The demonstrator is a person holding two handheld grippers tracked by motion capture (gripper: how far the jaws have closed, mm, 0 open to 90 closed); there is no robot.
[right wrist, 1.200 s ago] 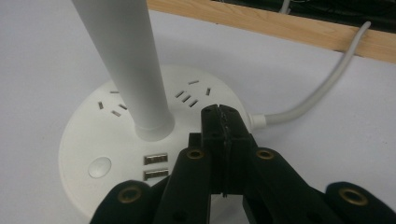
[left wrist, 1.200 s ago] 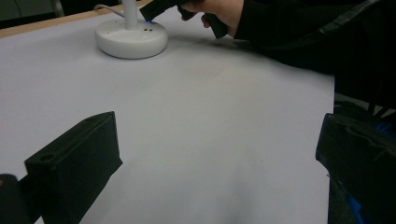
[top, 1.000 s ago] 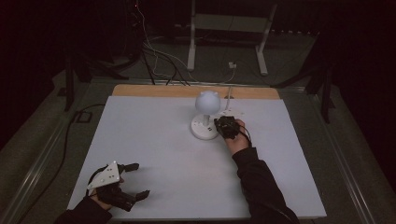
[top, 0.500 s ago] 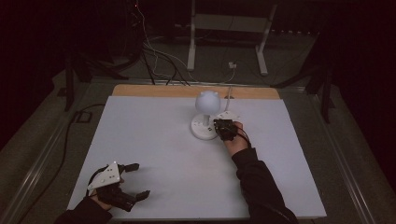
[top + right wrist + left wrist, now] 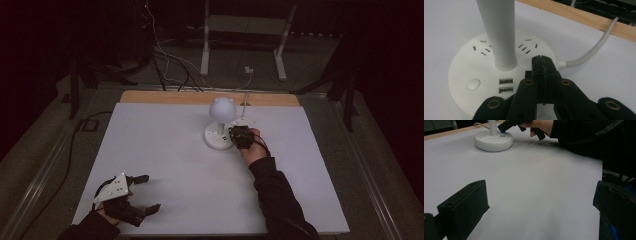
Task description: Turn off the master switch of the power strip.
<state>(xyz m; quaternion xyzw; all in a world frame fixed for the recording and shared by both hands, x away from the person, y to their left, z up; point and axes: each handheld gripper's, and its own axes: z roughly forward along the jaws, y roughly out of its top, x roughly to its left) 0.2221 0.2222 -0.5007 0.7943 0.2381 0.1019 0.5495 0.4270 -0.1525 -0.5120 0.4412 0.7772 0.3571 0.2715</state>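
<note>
White lamp [image 5: 220, 120] standing upright toward the far middle of the table, just short of the wooden edge. Round base [image 5: 486, 85] carrying socket slots on top, two USB ports [image 5: 506, 85] and a round button [image 5: 473, 83] on the near face. Tapered white stem [image 5: 496, 32] rising from the base centre to a globe-shaped head [image 5: 222, 107]. White cord [image 5: 594, 51] leaving the base on the right and running off past the far edge.

Right gripper [image 5: 543, 62] clenched, jaws pressed flat together with nothing between, tips over the right part of the base top, just beside the stem; contact with the base cannot be told. Right hand [image 5: 252, 147] and dark sleeve [image 5: 275, 195] reaching in from the near side.

Left gripper [image 5: 142, 192] resting at the near left corner of the table, well apart from the lamp, released, jaws spread wide with nothing between. Grey three-cornered plate [image 5: 112, 187] on top.

Table [image 5: 165, 150] covered in a plain pale sheet, matt, with a strip of bare wood [image 5: 165, 96] along the far edge.

Room dim. Grey floor beyond the table, with loose cables [image 5: 170, 60] and a white metal stand [image 5: 245, 35] at the far side. Dark cable [image 5: 70, 150] trailing along the floor on the left.
</note>
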